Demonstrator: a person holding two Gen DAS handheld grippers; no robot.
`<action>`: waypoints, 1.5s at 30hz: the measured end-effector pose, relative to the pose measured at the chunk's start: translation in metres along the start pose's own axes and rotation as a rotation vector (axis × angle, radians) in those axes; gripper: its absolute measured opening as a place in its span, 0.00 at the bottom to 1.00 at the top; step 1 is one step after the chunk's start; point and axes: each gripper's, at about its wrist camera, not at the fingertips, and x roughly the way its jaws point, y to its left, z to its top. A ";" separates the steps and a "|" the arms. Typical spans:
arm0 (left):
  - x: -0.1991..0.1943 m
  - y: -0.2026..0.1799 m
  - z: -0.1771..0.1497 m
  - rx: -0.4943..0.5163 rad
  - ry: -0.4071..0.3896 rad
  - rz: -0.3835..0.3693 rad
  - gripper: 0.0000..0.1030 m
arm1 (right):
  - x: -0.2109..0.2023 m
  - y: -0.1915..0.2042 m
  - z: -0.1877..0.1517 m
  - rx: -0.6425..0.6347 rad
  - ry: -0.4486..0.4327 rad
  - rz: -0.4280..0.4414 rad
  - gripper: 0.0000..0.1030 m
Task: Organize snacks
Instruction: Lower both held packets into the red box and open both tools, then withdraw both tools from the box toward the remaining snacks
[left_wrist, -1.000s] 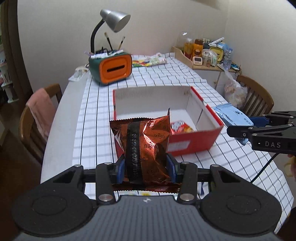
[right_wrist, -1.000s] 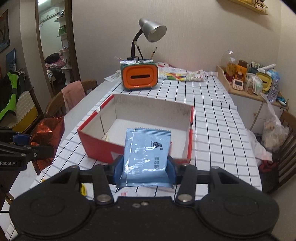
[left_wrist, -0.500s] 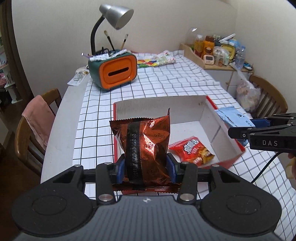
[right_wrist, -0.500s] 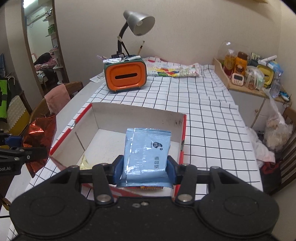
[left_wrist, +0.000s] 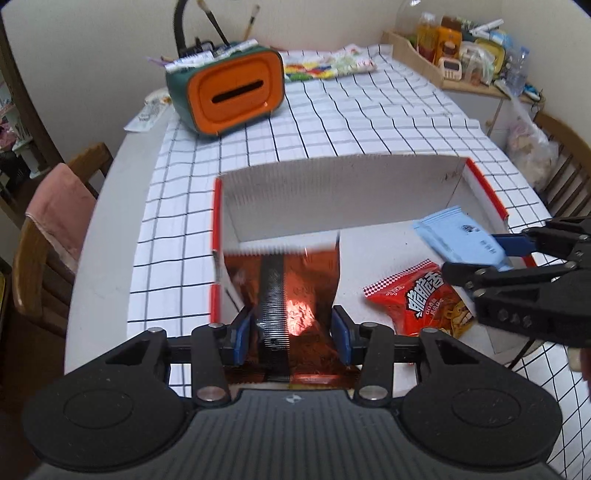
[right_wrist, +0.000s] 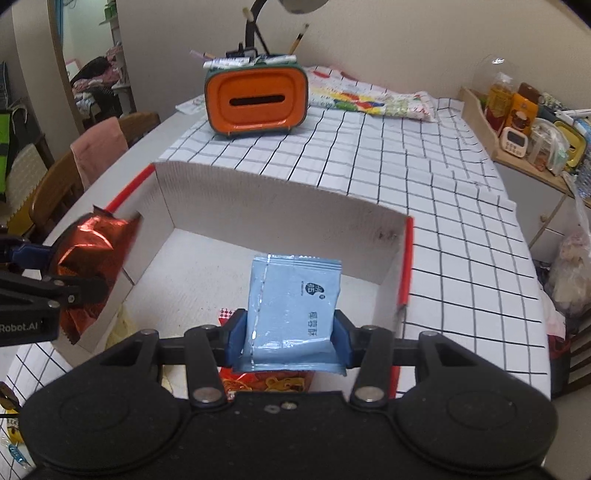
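A copper foil snack packet (left_wrist: 291, 291) stands upright between the blue pads of the left gripper (left_wrist: 290, 330), clamped on both sides, over the left edge of an open red-and-white box (left_wrist: 332, 192). A pale blue packet (right_wrist: 291, 306) is pinched the same way in the right gripper (right_wrist: 288, 338), held above the box interior. A red snack bag (left_wrist: 417, 295) (partly hidden) lies on the box floor, on a grid-patterned tablecloth (left_wrist: 369, 122).
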 end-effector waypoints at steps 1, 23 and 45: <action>0.005 -0.001 0.001 -0.001 0.013 -0.001 0.42 | 0.006 0.001 0.000 -0.003 0.011 0.002 0.46; 0.003 0.003 -0.008 0.007 0.015 0.015 0.53 | -0.001 0.006 -0.008 -0.017 0.023 0.044 0.62; -0.105 0.015 -0.047 -0.031 -0.228 -0.075 0.77 | -0.109 0.036 -0.024 -0.021 -0.150 0.132 0.88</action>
